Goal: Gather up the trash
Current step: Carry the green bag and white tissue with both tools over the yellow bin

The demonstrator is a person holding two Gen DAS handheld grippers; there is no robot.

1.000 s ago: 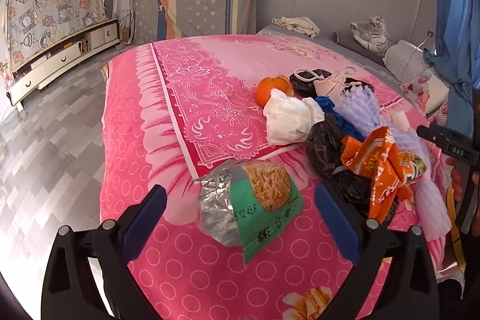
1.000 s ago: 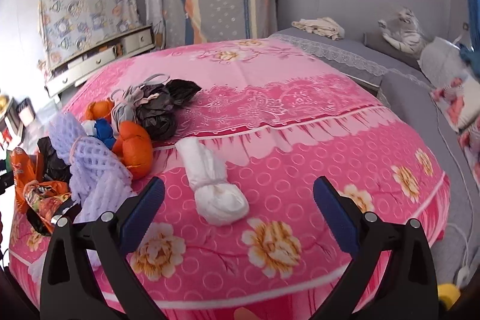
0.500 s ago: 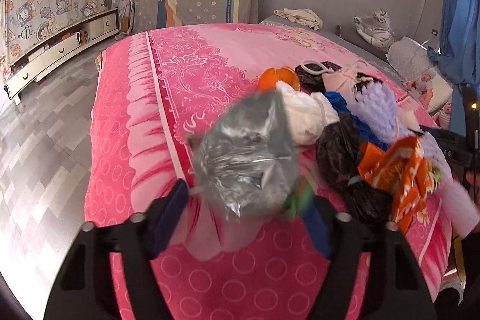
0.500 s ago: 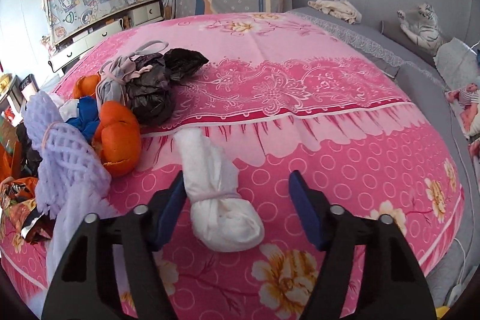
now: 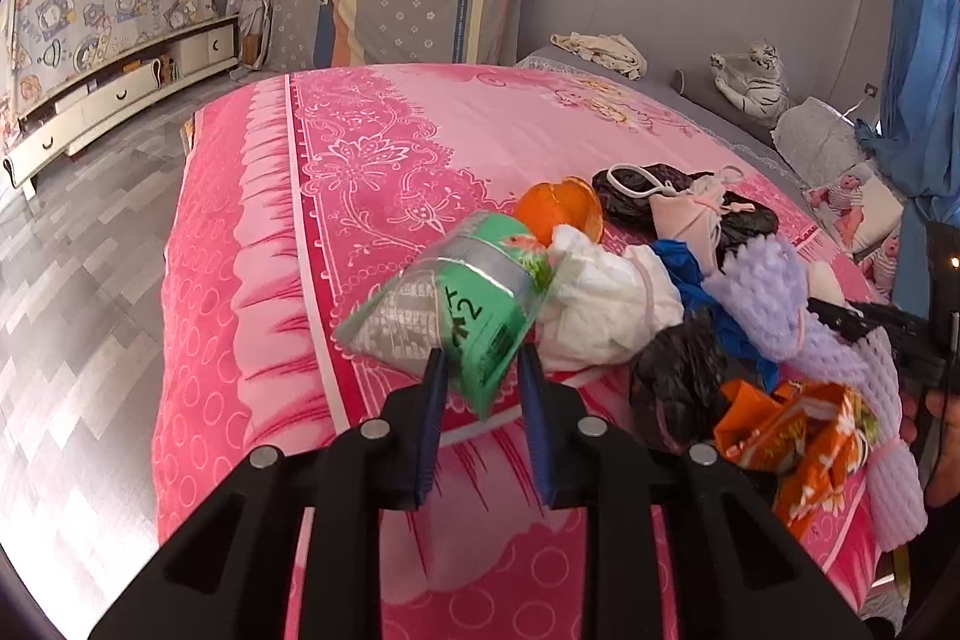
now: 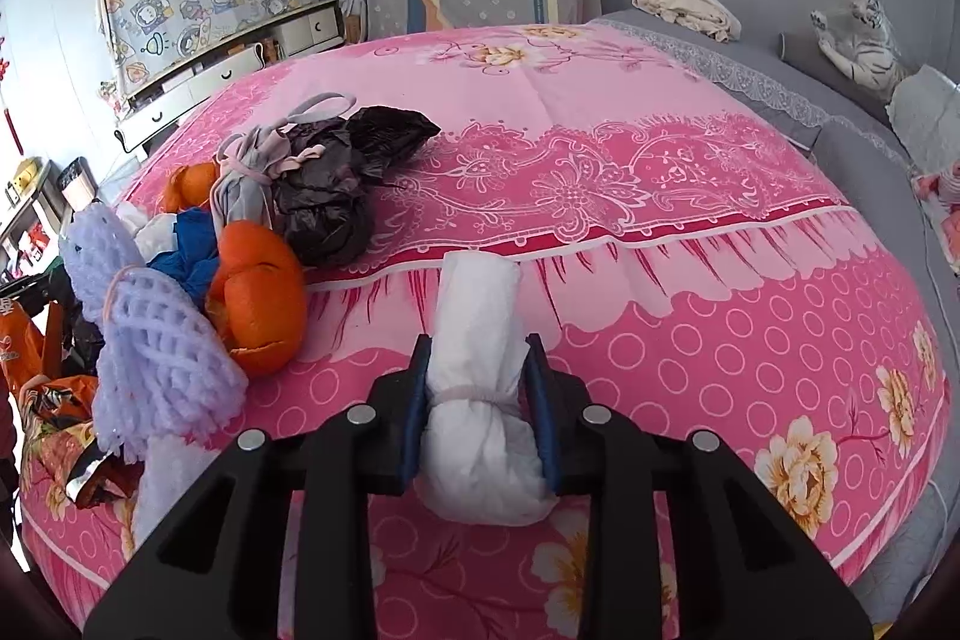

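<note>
Two-handed pickup during trash collection on a pink bedspread [image 5: 252,280]. Left gripper [image 5: 480,370]: jaws closing on the near corner of a green and silver snack bag [image 5: 456,310], pads already pinching it, bag tipped up and off the cover, just left of a white wad [image 5: 606,304] at the near left edge of the trash heap. Right gripper [image 6: 477,358]: jaws closing around a white tied bundle [image 6: 480,400], pads pressed to both flanks just above its band, bundle lying alone on the bedspread [image 6: 750,340] to the right of the heap, near the bed's front edge. Heap between the two views: orange peel [image 6: 258,298], lavender foam netting [image 6: 150,340], black plastic bags [image 6: 336,202], blue scrap [image 6: 192,244], orange wrapper [image 5: 798,430]. Judged step: securing both grasps before lifting. For a clean lift: closure finished before any rise; bag held only by a corner, so likely to swing or slip, best carried slowly and kept clear of the white wad; soft bundle gripped near the band, where compression is firmest, and raised straight up to avoid dragging the cover. No bin visible in either view; destination cannot be told.
</note>
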